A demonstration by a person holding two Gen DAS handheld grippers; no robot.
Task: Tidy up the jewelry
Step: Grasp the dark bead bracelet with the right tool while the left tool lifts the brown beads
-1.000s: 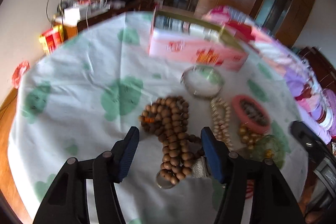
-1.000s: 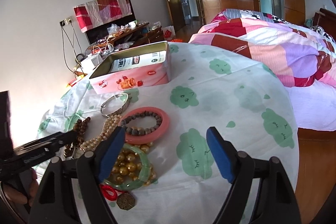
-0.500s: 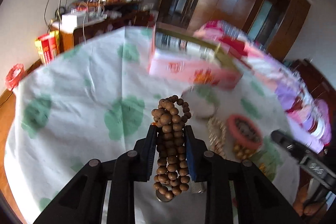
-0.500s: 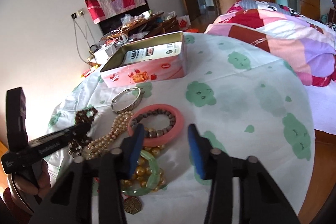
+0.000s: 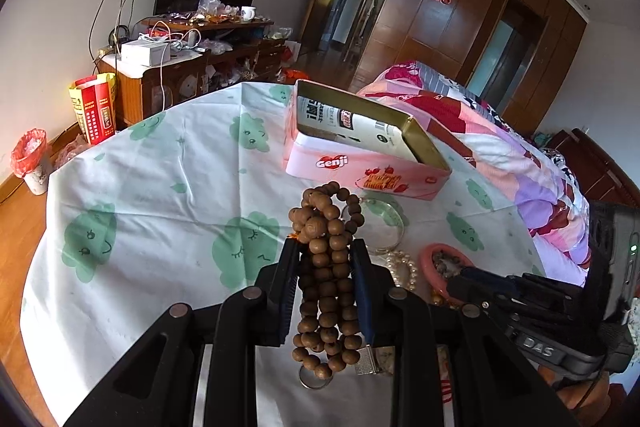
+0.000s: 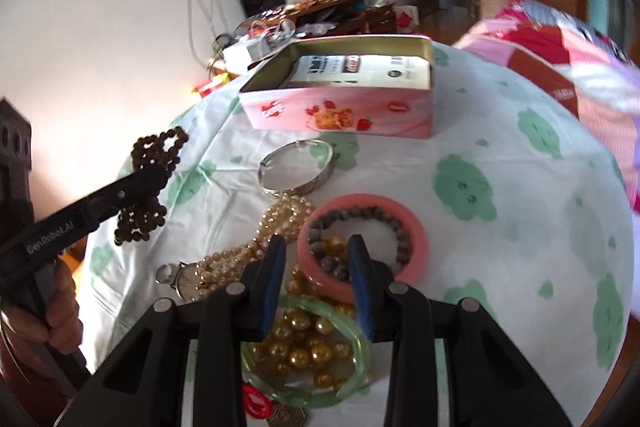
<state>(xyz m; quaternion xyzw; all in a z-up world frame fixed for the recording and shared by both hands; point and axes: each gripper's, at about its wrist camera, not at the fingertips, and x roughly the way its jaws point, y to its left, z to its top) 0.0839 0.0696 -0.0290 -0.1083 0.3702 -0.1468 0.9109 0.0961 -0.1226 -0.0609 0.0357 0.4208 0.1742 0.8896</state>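
Observation:
My left gripper point(image 5: 325, 251) is shut on a bunch of brown wooden beads point(image 5: 326, 291), which hang clear of the tablecloth; the right wrist view shows the wooden beads point(image 6: 160, 151) raised at the left. My right gripper point(image 6: 316, 247) is low over the jewelry pile and its jaws are closing. The near rim of the pink bangle point(image 6: 400, 211) lies between them, and the pads do not visibly press on it. A dark bead bracelet point(image 6: 360, 215) lies inside that bangle. The open pink tin point(image 6: 340, 111) stands at the back.
A silver bangle point(image 6: 296, 163), a pearl strand point(image 6: 280, 215), a watch point(image 6: 188, 279), and a green bangle point(image 6: 352, 343) around gold beads point(image 6: 304, 351) lie on the green-patterned cloth point(image 6: 500, 155). A bed point(image 5: 500, 147) adjoins the table's right side.
My left gripper closed on the wooden beads and lifted them off the cloth. My right gripper narrowed its jaws and shifted left and forward onto the pink bangle's rim.

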